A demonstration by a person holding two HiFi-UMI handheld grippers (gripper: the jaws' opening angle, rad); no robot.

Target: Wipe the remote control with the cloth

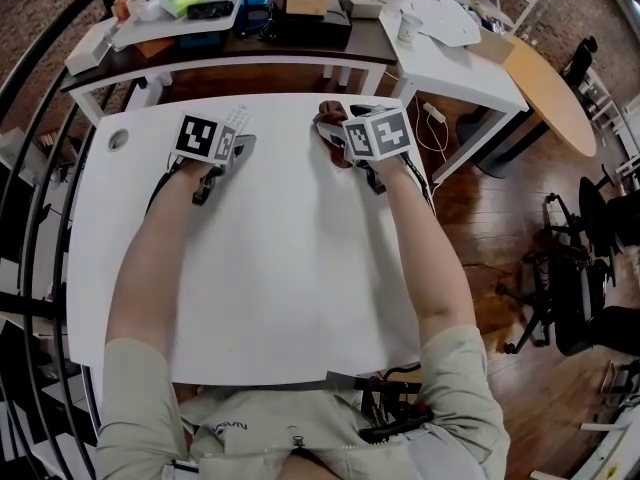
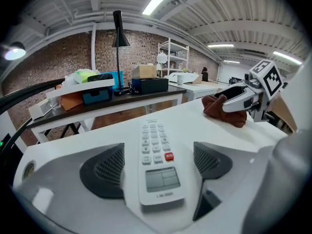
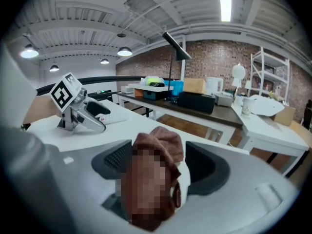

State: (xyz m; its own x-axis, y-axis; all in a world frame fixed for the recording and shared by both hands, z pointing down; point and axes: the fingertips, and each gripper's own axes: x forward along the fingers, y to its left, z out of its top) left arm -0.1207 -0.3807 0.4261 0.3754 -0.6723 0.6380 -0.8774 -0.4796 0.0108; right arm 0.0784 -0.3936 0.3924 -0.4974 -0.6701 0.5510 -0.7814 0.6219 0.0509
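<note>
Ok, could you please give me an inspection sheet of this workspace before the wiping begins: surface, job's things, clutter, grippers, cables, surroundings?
Surface: white table, holding only the job's things.
Job's things: remote lies flat, buttons up; brown cloth lies bunched to its right, apart from it.
Clutter: nothing seen on the table.
Grippers: left gripper open, jaws either side of the remote, not touching it; right gripper open, cloth between its jaws, not clamped.
Cables: white cable hangs beside the table's right edge.
Surroundings: dark side table with boxes behind; white desk with a cup; office chairs on a wooden floor.
</note>
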